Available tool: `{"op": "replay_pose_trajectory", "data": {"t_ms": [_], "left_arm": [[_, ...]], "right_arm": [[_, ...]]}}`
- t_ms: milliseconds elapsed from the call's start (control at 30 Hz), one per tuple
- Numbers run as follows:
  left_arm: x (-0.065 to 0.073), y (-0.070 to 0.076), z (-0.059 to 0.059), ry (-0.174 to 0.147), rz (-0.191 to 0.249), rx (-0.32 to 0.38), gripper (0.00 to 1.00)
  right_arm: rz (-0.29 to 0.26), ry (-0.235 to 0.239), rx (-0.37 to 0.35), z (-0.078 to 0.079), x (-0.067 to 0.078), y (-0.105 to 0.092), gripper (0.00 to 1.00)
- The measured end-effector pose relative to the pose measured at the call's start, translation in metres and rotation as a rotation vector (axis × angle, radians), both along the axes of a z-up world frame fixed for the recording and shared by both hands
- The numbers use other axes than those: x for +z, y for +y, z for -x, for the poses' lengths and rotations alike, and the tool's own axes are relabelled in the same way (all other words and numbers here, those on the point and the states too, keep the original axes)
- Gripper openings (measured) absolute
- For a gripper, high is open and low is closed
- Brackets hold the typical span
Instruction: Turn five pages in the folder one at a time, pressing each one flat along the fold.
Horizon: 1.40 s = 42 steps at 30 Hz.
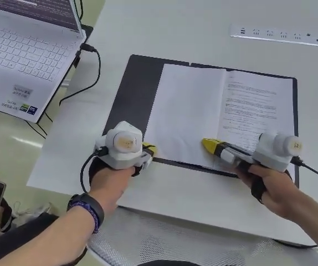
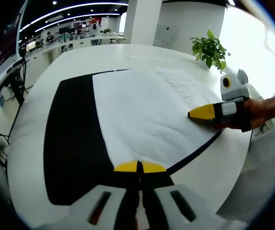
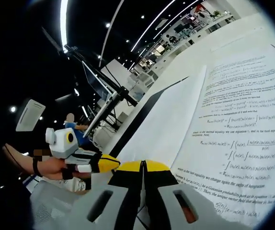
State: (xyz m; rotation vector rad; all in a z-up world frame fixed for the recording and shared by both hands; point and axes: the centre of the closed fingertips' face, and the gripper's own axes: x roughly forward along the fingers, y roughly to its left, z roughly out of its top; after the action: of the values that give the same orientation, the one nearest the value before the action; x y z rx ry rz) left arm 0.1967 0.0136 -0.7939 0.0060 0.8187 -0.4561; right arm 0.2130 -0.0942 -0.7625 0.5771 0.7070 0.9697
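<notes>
Open folder [image 1: 137, 83] sits mid-frame on the white counter [image 1: 175, 27]. Right gripper [image 1: 208, 145], jaws closed and empty, tips on the paper by the fold's lower end. Left gripper [image 1: 148, 149], jaws pinched together, is at the blank page's [image 1: 186, 111] lower-left corner. Both hands point inward.

Black folder [image 1: 139, 83] open, flat

Laptop [image 1: 20, 50] cut off top-left, printed page [image 1: 258, 111] — head-view text too small
</notes>
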Motion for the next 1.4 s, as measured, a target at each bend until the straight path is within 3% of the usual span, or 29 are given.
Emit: {"op": "replay_pose_trajectory", "data": {"t_ms": [500,1033,1100,1200,1400], "left_arm": [[0.0,0.0,0.0,-0.008,0.0,-0.003,0.0],[0.001,0.0,-0.001,0.0,0.034,0.019,0.0],[0.002,0.0,0.0,0.038,0.081,0.062,0.0],[0.001,0.0,-0.002,0.057,0.095,0.064,0.0],[0.014,-0.005,-0.001,0.032,0.096,0.039,0.06]], "right_arm": [[-0.022,0.02,0.025,0.032,-0.001,0.0,0.0],[0.018,0.045,-0.016,0.024,-0.016,-0.008,0.0],[0.021,0.062,-0.028,0.024,-0.016,-0.008,0.0],[0.034,0.082,-0.032,0.025,-0.017,-0.008,0.0],[0.043,0.088,-0.006,0.033,-0.01,-0.006,0.09]]}}
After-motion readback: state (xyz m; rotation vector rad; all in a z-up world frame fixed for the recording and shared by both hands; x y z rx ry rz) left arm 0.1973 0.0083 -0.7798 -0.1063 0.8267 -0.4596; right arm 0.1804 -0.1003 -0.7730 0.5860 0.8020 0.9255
